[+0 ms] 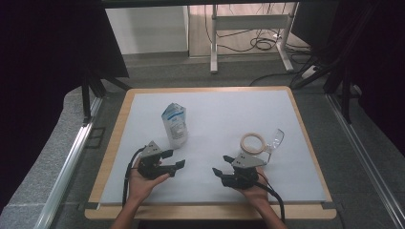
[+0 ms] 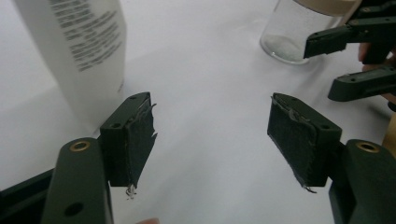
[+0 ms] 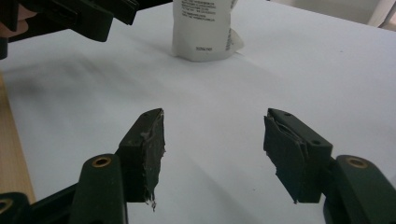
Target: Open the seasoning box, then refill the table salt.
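White sheeting covers the bench (image 1: 215, 191), and nearest to us our two hands rest low on it, each with a gripper turned inward toward the other. We hold the left gripper (image 1: 177, 160) with its fingers (image 2: 135, 140) spread and nothing between them, bare bench showing in the gap. The right gripper (image 1: 220, 166) is the same: fingers (image 3: 147, 154) apart, pinching nothing.

Just beyond the left gripper stands the white pouch (image 1: 175, 125), upright, its printed back close beside our left finger in the left gripper view. Beyond the right gripper lies the clear glass jar (image 1: 272, 141) on its side, its round cream lid (image 1: 252, 142) facing us, just past the gripper's grey plate.

We judge the step in hand to be the approach, each hand going for the thing nearest it. To do it well we keep the fingers spread until the pouch sits fully between them, then close on its lower, fuller part, since a soft pouch may buckle or tip if nudged at the edge. For the jar we come in across the body, not the lid, as a round glass wall could roll away from a glancing touch. Farther off lie the wooden bench edge and the grey floor.
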The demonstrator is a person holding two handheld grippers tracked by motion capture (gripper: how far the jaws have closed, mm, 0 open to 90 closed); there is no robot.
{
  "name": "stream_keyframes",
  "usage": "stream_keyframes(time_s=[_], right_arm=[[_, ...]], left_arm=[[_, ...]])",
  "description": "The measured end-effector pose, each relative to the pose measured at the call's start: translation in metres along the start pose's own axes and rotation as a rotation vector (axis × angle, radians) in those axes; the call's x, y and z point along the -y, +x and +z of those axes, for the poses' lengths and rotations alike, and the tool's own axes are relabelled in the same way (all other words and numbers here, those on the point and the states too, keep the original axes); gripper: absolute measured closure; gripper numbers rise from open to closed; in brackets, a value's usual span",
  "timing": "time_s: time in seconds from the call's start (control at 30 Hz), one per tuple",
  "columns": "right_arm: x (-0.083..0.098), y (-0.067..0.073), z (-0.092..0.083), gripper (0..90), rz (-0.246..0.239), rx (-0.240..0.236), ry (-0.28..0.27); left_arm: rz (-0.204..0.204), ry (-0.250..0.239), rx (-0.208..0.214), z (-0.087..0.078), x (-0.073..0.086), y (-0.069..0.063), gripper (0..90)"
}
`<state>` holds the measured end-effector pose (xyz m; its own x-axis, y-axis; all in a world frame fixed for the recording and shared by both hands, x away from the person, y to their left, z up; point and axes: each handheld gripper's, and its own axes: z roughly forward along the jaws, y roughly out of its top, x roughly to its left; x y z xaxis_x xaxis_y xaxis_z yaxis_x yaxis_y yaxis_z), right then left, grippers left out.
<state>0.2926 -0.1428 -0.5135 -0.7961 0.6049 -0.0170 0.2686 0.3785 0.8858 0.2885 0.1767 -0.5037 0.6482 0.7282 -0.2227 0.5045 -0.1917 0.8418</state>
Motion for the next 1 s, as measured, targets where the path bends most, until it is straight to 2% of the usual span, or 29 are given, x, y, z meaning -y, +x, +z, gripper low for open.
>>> stream_keyframes(time_s=[0.27,0.47,0.67,1.0], right_arm=[[-0.005,0.007,0.010,38.8,-0.016,-0.004,0.011],[-0.004,0.011,0.007,38.8,-0.020,-0.001,0.014],[-0.001,0.008,0.003,38.5,-0.014,-0.001,0.019],[-0.003,0.005,0.003,38.4,-0.006,0.018,0.024]], left_arm=[[-0.012,-0.030,0.004,-0.012,0.000,0.004,30.8],[-0.020,-0.046,-0.010,-0.017,-0.003,0.005,30.9],[-0.028,-0.060,-0.035,-0.022,-0.006,0.006,30.9],[-0.052,-0.061,-0.059,-0.024,-0.008,0.018,31.7]])
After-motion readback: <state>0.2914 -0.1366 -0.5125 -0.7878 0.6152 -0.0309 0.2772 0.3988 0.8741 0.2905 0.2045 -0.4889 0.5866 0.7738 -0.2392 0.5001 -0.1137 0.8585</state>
